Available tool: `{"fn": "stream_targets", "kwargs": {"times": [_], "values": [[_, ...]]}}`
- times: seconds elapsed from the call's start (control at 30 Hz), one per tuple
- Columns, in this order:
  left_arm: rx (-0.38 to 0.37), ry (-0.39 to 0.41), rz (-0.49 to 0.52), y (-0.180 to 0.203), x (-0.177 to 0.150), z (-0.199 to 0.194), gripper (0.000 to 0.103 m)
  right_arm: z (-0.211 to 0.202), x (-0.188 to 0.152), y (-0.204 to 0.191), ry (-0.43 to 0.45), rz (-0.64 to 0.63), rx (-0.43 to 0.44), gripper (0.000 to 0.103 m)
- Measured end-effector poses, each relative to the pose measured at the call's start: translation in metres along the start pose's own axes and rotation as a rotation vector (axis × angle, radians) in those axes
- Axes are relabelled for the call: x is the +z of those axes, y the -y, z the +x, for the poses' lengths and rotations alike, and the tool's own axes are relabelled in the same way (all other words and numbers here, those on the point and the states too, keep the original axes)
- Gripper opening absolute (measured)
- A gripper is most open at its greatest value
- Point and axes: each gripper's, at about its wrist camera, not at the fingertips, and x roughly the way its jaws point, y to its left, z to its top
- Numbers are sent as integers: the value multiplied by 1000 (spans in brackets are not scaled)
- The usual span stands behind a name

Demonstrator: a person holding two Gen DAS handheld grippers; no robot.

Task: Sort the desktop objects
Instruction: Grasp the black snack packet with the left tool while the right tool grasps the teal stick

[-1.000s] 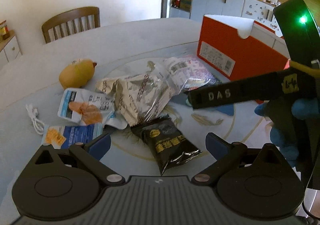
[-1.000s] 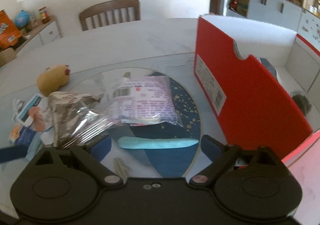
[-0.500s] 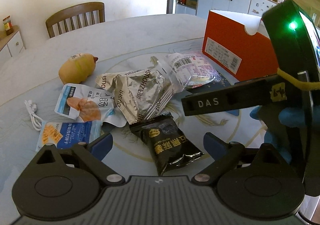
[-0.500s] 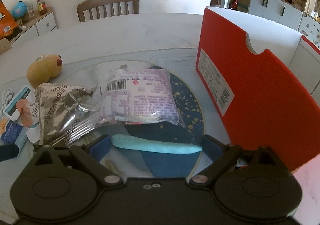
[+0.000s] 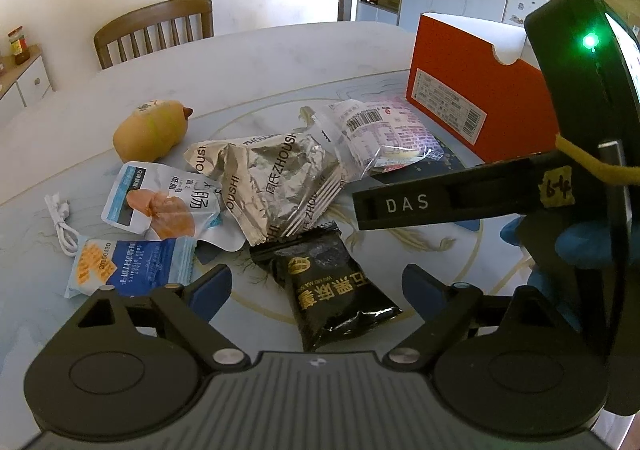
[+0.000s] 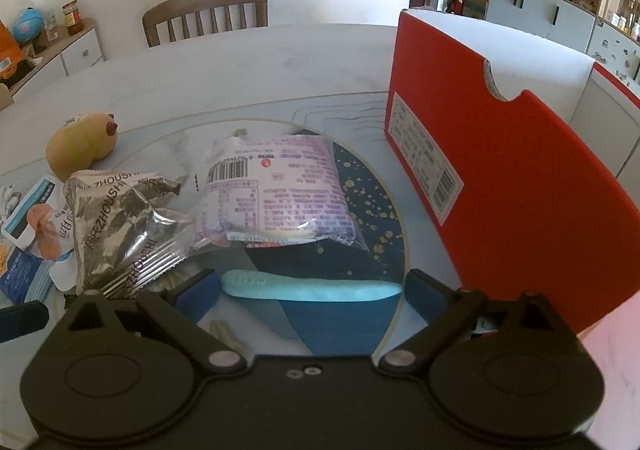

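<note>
Left gripper (image 5: 316, 290): jaws apart and just been closing a little; blue pads either side of the black snack packet, not pressing on it.
Right gripper (image 6: 312, 292): jaws wide apart, blue pads flanking the ends of the light blue bar, no contact that can be seen; from the left wrist view its black finger reads "DAS" and a yellow tag on it carries handwritten digits, perhaps "64".
Black snack packet (image 5: 334, 290): one, glossy black film, gold round emblem and gold Chinese characters; lies on the table between the left pads.
Silver foil bag (image 5: 276, 186): one, crinkled, crimped end, printed "ZHOUSHI"; overlaps the clear bag beside it.
Clear bag (image 6: 280, 190): one, transparent plastic, purple-printed label with barcode and a red dot.
Light blue bar (image 6: 312, 288): one, smooth, long and rounded, lying crosswise.
White pouch (image 5: 160, 202): one, blue band, picture of orange food, Chinese writing.
Blue-and-white packet (image 5: 128, 268): one, orange corner, digits too small to read surely.
Plush toy (image 5: 150, 132): one, tan, rounded, dark red nub.
White cable (image 5: 60, 224): one, coiled.
Red box (image 6: 500, 170): one, cardboard, white inside, thumb notch in its edge, white barcode label on the end.
Table (image 5: 260, 66): round, pale marble look, gold ring and dark blue inlay.
</note>
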Motion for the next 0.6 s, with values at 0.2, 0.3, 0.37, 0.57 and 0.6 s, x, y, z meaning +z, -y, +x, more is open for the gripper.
{"fn": "stream_targets", "kwargs": {"times": [0.2, 0.3, 0.37, 0.57, 0.6], "values": [[-6, -23, -5, 2, 0, 4, 71, -1, 0, 1, 0, -9, 5, 98], [7, -26, -1, 4, 0, 4, 61, -2, 0, 1, 1, -12, 7, 98], [10, -25, 2, 4, 1, 4, 52, -2, 0, 2, 0, -7, 13, 98], [20, -25, -21, 0, 3, 3, 36, -4, 0, 3, -2, -2, 24, 97], [20, -25, -23, 0, 4, 3, 35, -5, -1, 4, -2, -3, 25, 97]]}}
